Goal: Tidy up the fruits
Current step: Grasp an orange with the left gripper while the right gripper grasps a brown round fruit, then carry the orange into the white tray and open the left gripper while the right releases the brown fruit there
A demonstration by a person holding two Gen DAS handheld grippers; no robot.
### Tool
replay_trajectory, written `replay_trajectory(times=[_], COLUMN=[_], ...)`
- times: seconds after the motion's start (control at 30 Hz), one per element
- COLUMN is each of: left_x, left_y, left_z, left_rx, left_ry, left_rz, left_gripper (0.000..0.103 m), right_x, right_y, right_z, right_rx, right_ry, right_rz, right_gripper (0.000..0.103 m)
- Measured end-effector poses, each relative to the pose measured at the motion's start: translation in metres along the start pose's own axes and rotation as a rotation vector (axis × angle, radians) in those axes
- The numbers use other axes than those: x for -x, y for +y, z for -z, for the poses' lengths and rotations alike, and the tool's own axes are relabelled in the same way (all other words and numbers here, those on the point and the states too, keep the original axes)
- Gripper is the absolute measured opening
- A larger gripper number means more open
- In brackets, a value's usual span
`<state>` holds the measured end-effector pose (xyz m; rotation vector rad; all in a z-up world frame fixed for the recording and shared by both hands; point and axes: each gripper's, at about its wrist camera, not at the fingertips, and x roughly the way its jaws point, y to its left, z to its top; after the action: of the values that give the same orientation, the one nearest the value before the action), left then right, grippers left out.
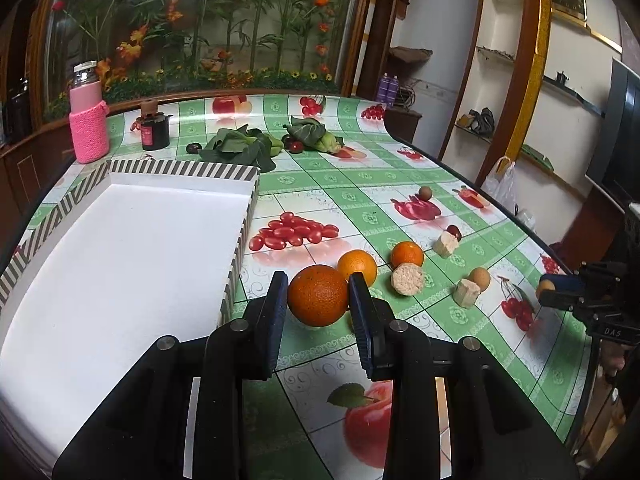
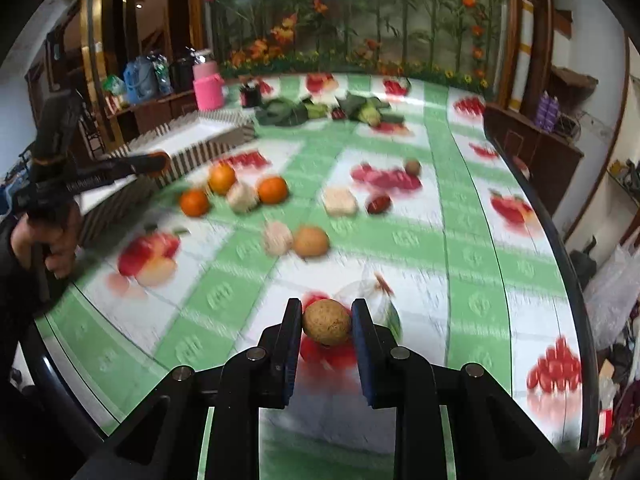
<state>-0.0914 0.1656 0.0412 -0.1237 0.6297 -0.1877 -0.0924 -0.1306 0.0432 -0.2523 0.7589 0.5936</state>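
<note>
Nearest the left wrist camera, the left gripper point(image 1: 318, 294) has its fingers closed on an orange point(image 1: 318, 295), taken across its widest part and seemingly just off the table point(image 1: 400, 184); it looks firm and fairly heavy for its size, with a pebbled rind that should grip well, so a hold at the equator suits it. The right gripper point(image 2: 327, 322) holds a small brown fruit point(image 2: 327, 322) between narrow-set fingers, again at mid-height (it looks light and hard-skinned, round enough to roll out if the squeeze slackens); this view is blurred by motion, so whether it touches the table cannot be told. Just left of the orange lies the tray point(image 1: 236, 256), white inside with a striped rim, the likely place for the fruit. Beyond the orange, two more oranges point(image 1: 357, 266) sit close together, with pale cut chunks point(image 1: 408, 279) and another brown fruit point(image 1: 479, 279) near them; the chunks look soft and crumbly and would want a gentle pinch on flat faces. Farther back lie leafy greens point(image 1: 240, 148), and at the far edge stands a pink bottle point(image 1: 89, 116).
</note>
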Motion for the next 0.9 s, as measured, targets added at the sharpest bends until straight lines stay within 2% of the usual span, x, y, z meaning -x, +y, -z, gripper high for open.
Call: replay_trajectory(times=[0.3,0.47,0.9], left_x=[0.007,0.014,0.027], left_y=[0.003,0.008,0.026], left_z=[-0.001,-0.003,-0.007], left_rx=[0.022,0.05,0.133], left_ry=[-0.035,-0.065,-0.123], left_rz=[0.021,0.012,-0.018], left_gripper=[0.03,0.03,0.03], right_x=[-0.012,-0.026,-0.044], right_y=[0.033,0.041,0.07], right_z=[-0.038,-0.048,-0.076], right_rx=[0.017,-0.017,0.013], right_ry=[-0.072,-0.072,-0.084], right_rz=[-0.034,-0.044,-0.053], right_gripper=[0.024,0.024,0.024])
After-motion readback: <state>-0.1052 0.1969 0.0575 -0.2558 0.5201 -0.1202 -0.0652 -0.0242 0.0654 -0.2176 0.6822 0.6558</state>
